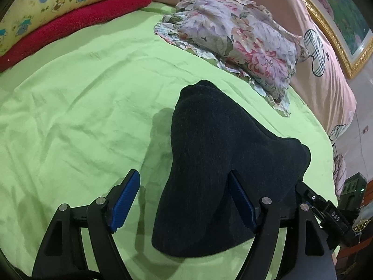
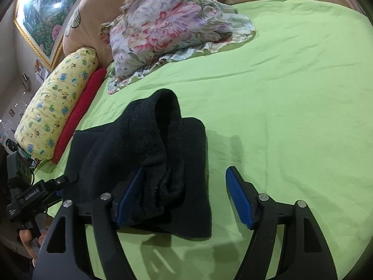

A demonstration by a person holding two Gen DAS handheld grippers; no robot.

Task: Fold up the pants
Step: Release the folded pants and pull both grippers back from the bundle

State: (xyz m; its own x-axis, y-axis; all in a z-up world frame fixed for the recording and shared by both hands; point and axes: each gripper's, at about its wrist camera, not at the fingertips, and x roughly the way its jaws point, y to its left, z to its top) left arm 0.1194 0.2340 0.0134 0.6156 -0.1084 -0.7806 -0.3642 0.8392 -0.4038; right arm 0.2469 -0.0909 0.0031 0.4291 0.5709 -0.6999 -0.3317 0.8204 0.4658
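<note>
The black pants (image 1: 209, 163) lie bunched on the green bed sheet (image 1: 81, 93), folded into a thick bundle. My left gripper (image 1: 184, 186) is open, its blue pads wide apart, and the cloth lies between them, draped over the right finger (image 1: 241, 200). In the right wrist view the pants (image 2: 163, 154) sit in a raised heap at the left. My right gripper (image 2: 184, 186) is open, its left pad (image 2: 130, 196) against the cloth and its right pad (image 2: 237, 198) over bare sheet. The other gripper (image 2: 39, 193) shows at the left edge.
A floral pillow (image 1: 237, 37) lies beyond the pants. A yellow cartoon bolster (image 2: 56, 102) and a red towel roll (image 2: 79, 114) lie along the bed's edge. A pink quilt (image 1: 321, 74) and a gold-framed picture (image 1: 345, 23) are behind.
</note>
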